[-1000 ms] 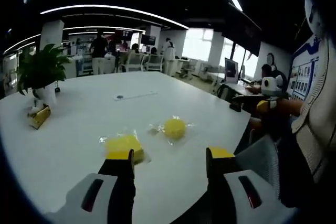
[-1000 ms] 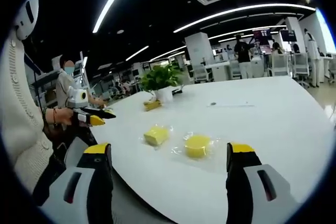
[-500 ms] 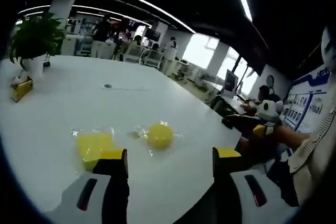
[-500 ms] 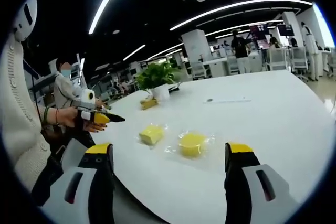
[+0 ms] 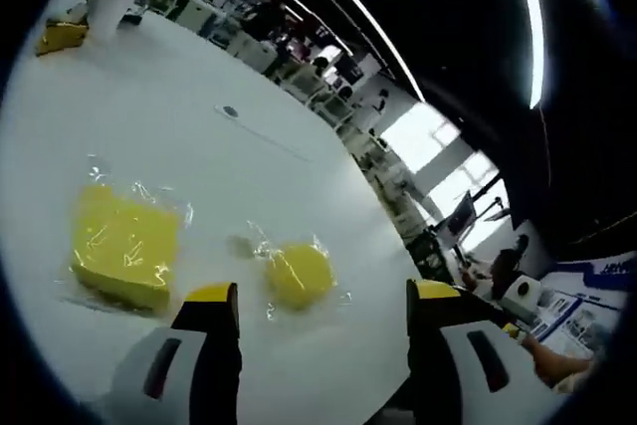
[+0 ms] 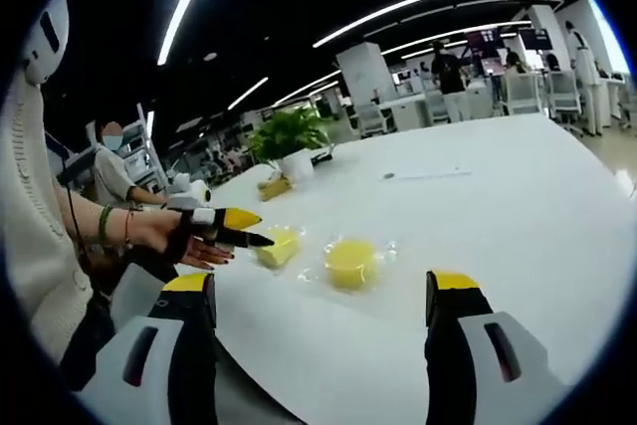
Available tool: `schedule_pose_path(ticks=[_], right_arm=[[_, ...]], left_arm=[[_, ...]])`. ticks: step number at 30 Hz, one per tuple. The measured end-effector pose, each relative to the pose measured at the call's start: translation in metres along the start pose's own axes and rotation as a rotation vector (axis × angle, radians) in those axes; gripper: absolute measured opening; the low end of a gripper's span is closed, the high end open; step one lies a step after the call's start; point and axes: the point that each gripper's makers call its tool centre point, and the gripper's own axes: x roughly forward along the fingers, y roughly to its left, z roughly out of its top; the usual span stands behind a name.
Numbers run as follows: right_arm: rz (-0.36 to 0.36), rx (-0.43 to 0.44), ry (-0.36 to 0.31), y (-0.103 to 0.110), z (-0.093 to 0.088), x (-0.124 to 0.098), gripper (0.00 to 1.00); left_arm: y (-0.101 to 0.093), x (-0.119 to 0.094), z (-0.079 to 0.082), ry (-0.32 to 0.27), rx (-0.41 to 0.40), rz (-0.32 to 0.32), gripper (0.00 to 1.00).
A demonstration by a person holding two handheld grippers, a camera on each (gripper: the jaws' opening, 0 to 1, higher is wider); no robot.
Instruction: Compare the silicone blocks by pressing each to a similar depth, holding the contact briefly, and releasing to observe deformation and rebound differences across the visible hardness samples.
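Two yellow silicone blocks in clear wrap lie on the white table (image 5: 209, 171). The square block (image 5: 124, 246) is to the left in the left gripper view, and the round block (image 5: 299, 274) lies just ahead of my left gripper (image 5: 320, 294), whose jaws stand open and empty above the table. In the right gripper view a hand holds the left gripper (image 6: 237, 228) out over the table edge, its yellow and black tips in front of the square block (image 6: 281, 248). The round block (image 6: 350, 261) lies ahead of my right gripper (image 6: 318, 282), open and short of the table.
A potted plant (image 6: 289, 136) with a small yellow object (image 6: 271, 186) beside it stands farther back on the table (image 6: 518, 206). A small dark disc (image 5: 231, 111) lies mid-table. A seated person (image 6: 109, 174) is at the left; chairs and people fill the far room.
My left gripper has moved forward and tipped down over the table, so both blocks look larger and nearer. In the right gripper view it has reached the square block. My right gripper has barely moved.
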Motion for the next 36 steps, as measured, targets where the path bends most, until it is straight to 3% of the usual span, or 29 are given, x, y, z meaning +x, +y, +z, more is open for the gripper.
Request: schedule_pose_path(ticks=[4, 9, 20, 21, 23, 36], right_arm=[[0.006, 0.026, 0.008, -0.006, -0.001, 0.006, 0.8], [0.009, 0.045, 0.028, -0.013, -0.002, 0.015, 0.79], [-0.003, 0.071, 0.053, -0.026, -0.004, 0.018, 0.77], [-0.002, 0.072, 0.057, -0.027, -0.004, 0.018, 0.77], [-0.002, 0.074, 0.064, -0.029, -0.005, 0.017, 0.76], [-0.006, 0.086, 0.08, -0.042, -0.007, 0.022, 0.75]], left_arm=[[0.01, 0.021, 0.002, -0.021, -0.089, 0.023, 0.72], [0.018, 0.045, -0.003, -0.003, -0.103, 0.035, 0.72], [0.032, 0.087, -0.002, -0.069, -0.179, 0.051, 0.69], [0.032, 0.09, 0.002, -0.107, -0.19, 0.039, 0.68], [0.036, 0.094, 0.002, -0.118, -0.236, 0.036, 0.63], [0.039, 0.123, 0.009, -0.178, -0.264, 0.02, 0.47]])
